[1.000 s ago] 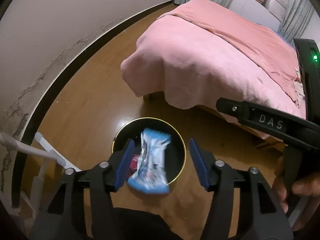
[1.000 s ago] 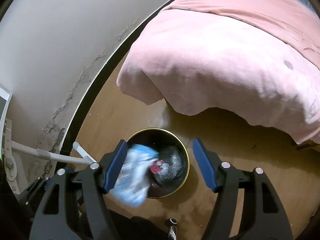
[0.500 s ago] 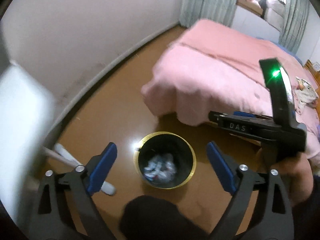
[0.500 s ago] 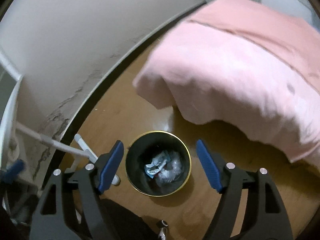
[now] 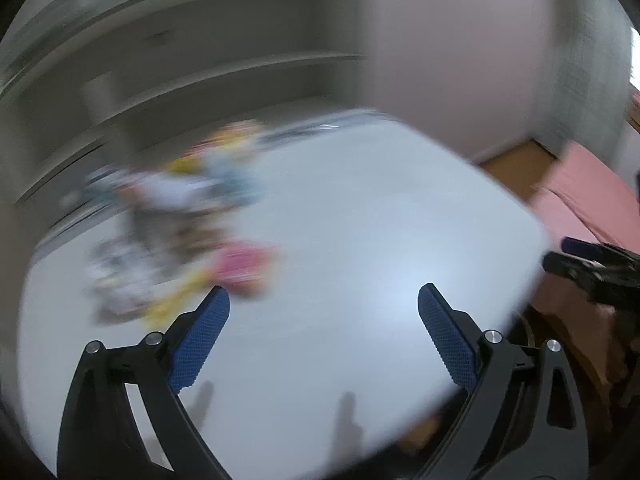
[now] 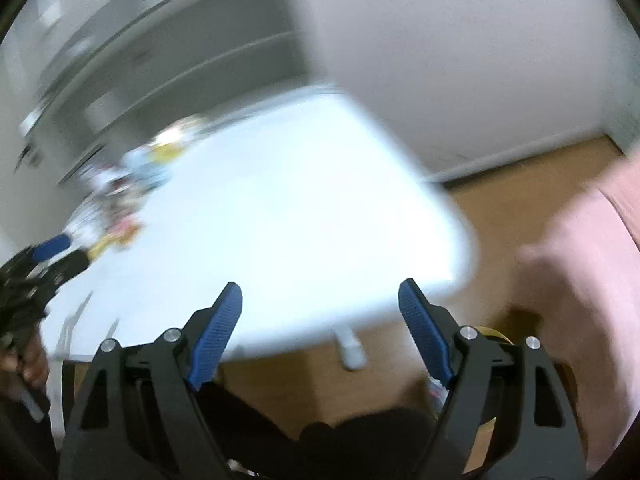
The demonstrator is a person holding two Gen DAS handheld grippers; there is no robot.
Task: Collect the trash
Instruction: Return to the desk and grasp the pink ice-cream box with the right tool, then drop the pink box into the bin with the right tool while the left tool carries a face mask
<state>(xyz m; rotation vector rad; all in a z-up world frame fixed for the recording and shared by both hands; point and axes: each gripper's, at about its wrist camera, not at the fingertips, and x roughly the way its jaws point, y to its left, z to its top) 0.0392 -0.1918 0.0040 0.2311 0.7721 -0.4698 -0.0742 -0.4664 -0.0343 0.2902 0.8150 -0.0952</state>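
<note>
Facing the white counter (image 5: 360,240), we hold both the left tongs (image 5: 322,336) and the right tongs (image 6: 320,330) spread wide and empty. A blurred heap of colourful trash (image 5: 180,240) lies at the counter's far left, so we judge plenty remains to collect. Behind the counter stand grey shelves (image 5: 200,60); to its right are wooden floor (image 6: 520,184) and a pink bed (image 5: 588,192).

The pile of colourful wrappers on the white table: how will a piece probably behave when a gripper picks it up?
The wrappers look thin and crumpled, so probably light and floppy. Blur hides detail, but on the smooth white table a piece may slide. The left gripper is wide open, so several could come together.
</note>
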